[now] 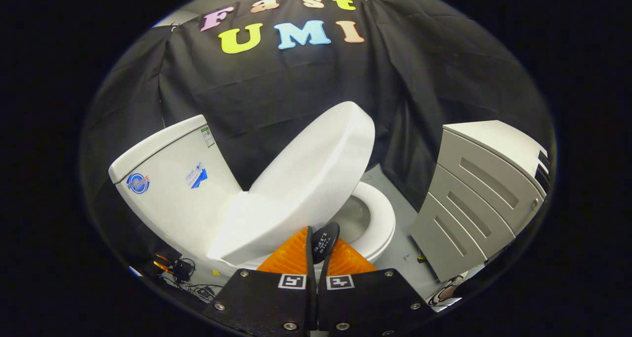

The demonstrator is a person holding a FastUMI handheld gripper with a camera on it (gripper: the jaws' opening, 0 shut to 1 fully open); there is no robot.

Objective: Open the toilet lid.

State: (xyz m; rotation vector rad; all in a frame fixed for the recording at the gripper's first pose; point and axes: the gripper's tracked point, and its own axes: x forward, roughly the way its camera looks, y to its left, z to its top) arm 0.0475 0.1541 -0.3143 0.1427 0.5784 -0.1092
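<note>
toilet tank (173, 179) stickers, lift tab (325, 240) print, none legible

The toilet lid (306, 179) looks like smooth, glossy white plastic, and the tank (173, 184) at left has a shiny ceramic-like glaze. The wall (296, 90) behind is matt, wrinkled black cloth. The cabinet (474, 198) at right has a smooth, matt grey finish. The gripper (318, 250) fingers, closed on a small dark handle (326, 240), have ribbed pads.
</note>
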